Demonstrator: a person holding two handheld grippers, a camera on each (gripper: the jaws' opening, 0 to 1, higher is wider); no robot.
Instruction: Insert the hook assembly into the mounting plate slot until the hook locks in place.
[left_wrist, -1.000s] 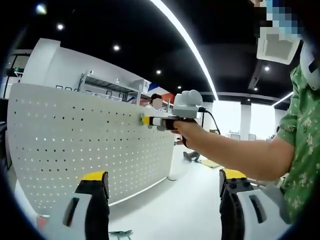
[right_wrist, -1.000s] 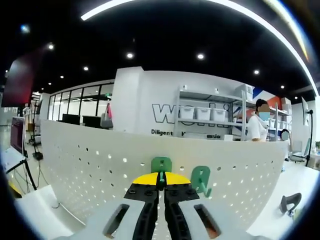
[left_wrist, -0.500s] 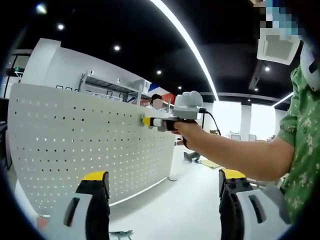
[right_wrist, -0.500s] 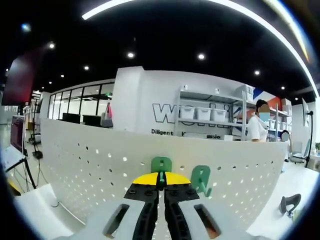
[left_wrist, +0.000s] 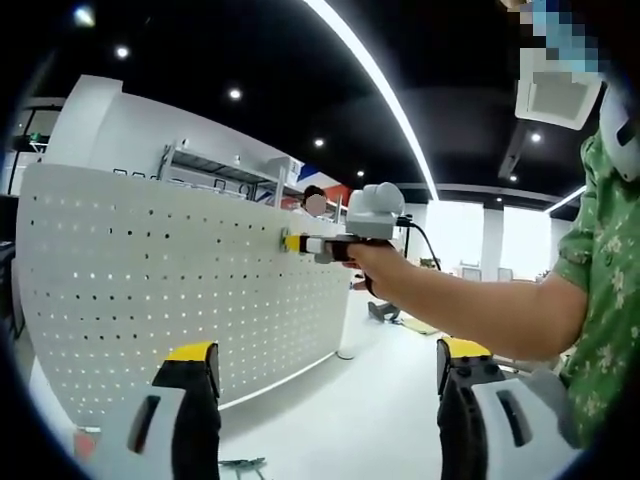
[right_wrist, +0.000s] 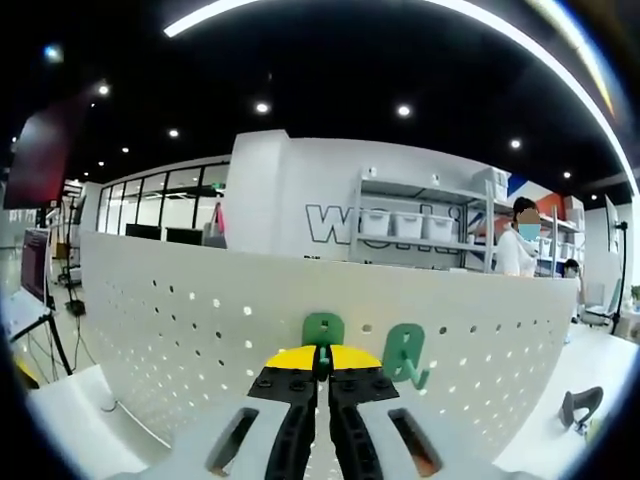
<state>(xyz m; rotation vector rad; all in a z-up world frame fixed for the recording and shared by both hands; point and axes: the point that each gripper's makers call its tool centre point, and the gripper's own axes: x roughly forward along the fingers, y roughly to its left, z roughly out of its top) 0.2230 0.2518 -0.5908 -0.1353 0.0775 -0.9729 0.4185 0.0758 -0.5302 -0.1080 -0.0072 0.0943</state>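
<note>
While its jaws stand spread, the left claw (left_wrist: 325, 385) faces the white perforated metal mounting plate (left_wrist: 150, 290). The right claw (right_wrist: 322, 365) pinches a green plastic hook (right_wrist: 322, 329), mostly hidden; a second green hook (right_wrist: 405, 355) hangs at three o'clock.

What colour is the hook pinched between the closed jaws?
Green; the hook shows best in the right gripper view.
</note>
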